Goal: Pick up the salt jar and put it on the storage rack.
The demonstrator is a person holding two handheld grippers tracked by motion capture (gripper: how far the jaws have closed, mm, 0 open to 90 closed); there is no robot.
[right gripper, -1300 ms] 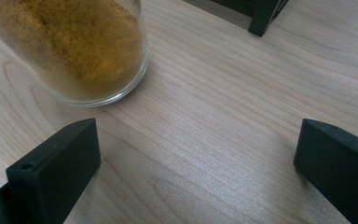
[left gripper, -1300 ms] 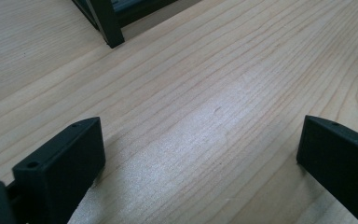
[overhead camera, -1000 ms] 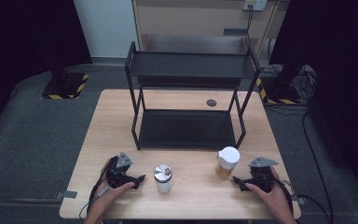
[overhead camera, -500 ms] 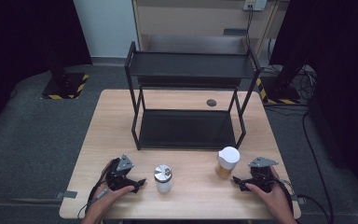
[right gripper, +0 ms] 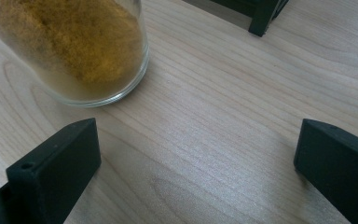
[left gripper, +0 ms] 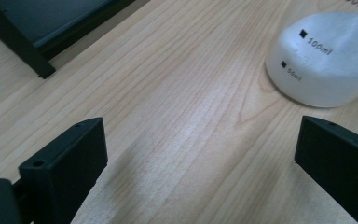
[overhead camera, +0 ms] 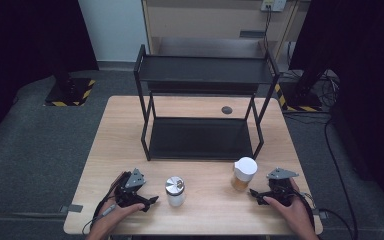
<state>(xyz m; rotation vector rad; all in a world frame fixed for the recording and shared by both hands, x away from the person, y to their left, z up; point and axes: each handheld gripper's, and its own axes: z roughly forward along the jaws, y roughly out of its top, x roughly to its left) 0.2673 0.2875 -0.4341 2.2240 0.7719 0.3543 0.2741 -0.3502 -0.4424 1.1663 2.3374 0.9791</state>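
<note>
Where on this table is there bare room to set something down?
Free: the table's left strip beside the rack, the right strip past its legs, and the wood between bottle and jar. Crowded: the front corners, by the left gripper and right gripper.

Before you on the table (overhead camera: 105,150), the rack (overhead camera: 200,100) stands at the far middle. The bottle (overhead camera: 175,191) sits nearer you, left of the jar (overhead camera: 243,173). Your left gripper (overhead camera: 147,201) lies left of the bottle, your right gripper (overhead camera: 256,193) right of the jar.

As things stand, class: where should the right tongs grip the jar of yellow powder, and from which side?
Grip the jar of yellow powder round its straight glass wall below the white lid, approaching from its right, where the open right tongs rest. It stands upright with free table around it.
</note>
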